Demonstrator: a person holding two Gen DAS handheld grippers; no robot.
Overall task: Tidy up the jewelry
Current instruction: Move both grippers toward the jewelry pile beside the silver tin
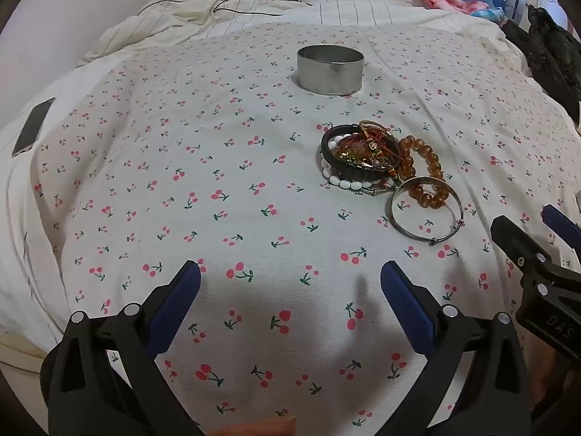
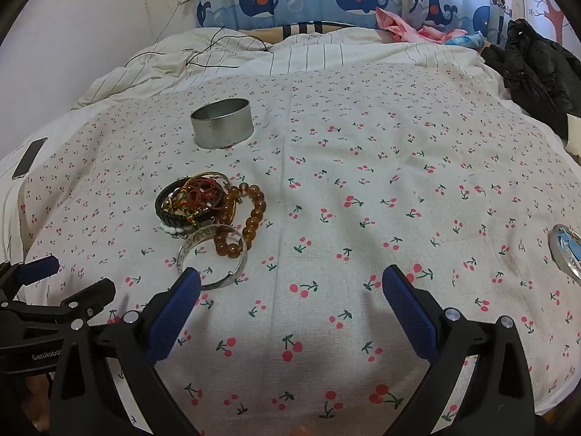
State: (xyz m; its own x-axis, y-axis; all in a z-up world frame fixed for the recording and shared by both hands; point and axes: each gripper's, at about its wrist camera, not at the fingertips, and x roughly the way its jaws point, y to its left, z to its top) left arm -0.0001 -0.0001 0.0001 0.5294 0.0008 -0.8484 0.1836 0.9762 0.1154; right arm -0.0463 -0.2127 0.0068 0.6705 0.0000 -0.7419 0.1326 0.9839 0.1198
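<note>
A pile of jewelry (image 1: 366, 156) lies on the cherry-print cloth (image 1: 218, 189): a black leather band (image 1: 348, 167), white beads (image 1: 345, 183), an amber bead bracelet (image 1: 425, 174) and a silver bangle (image 1: 426, 210). A round metal tin (image 1: 329, 69) stands open behind the pile. My left gripper (image 1: 290, 290) is open and empty, short of the pile. My right gripper (image 2: 290, 294) is open and empty; its left finger overlaps the silver bangle (image 2: 214, 254) in view. The pile (image 2: 203, 203) and the tin (image 2: 221, 122) show left of centre in the right wrist view.
A phone (image 1: 32, 125) lies at the cloth's left edge. A round shiny lid (image 2: 568, 254) lies at the right edge. Black cables (image 2: 218, 51), a striped quilt, pink cloth (image 2: 410, 27) and a dark jacket (image 2: 537, 69) lie at the back.
</note>
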